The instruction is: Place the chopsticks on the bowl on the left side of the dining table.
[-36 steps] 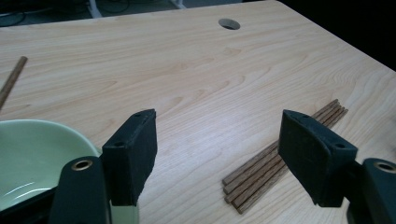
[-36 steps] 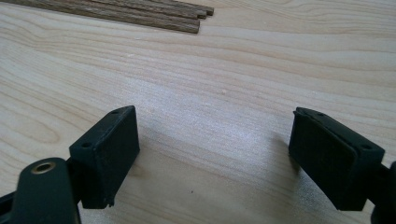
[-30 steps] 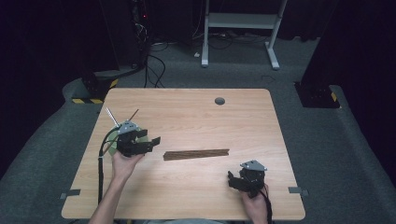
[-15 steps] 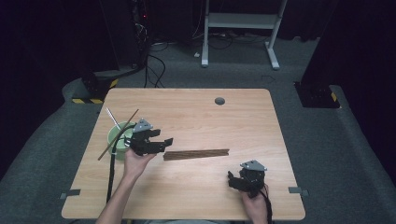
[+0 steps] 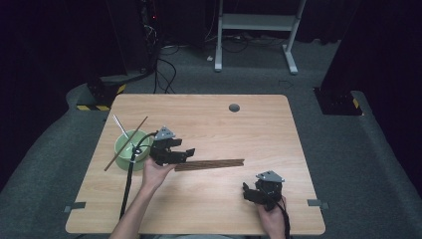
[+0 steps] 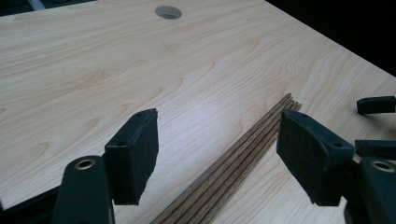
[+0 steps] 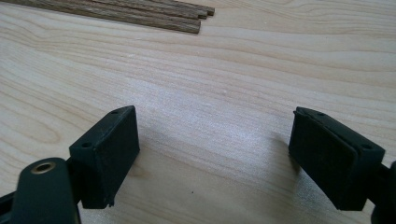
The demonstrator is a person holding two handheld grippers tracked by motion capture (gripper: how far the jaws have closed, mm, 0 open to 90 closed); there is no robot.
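A bundle of dark wooden sticks (image 5: 214,164) lies flat near the table's middle. My left gripper (image 5: 188,153) hovers open over the bundle's left end. Seen from the left gripper view, the sticks (image 6: 243,154) run between and below the left gripper's (image 6: 219,135) pads without touching them; the jaws have just been closing a little. My right gripper (image 5: 247,191) rests open near the front right, empty. The right gripper view has the right gripper (image 7: 210,135) over bare wood, with the stick ends (image 7: 154,14) farther off.
A green bowl (image 5: 130,145) at the left holds a brown stick and a pale one leaning out. The wooden table (image 5: 259,129) has a cable hole (image 5: 234,107) at the back. The right gripper (image 6: 369,126) shows at the left gripper view's right edge.
My left gripper has moved right, from beside the bowl to the left end of the stick bundle. The right gripper has kept still.
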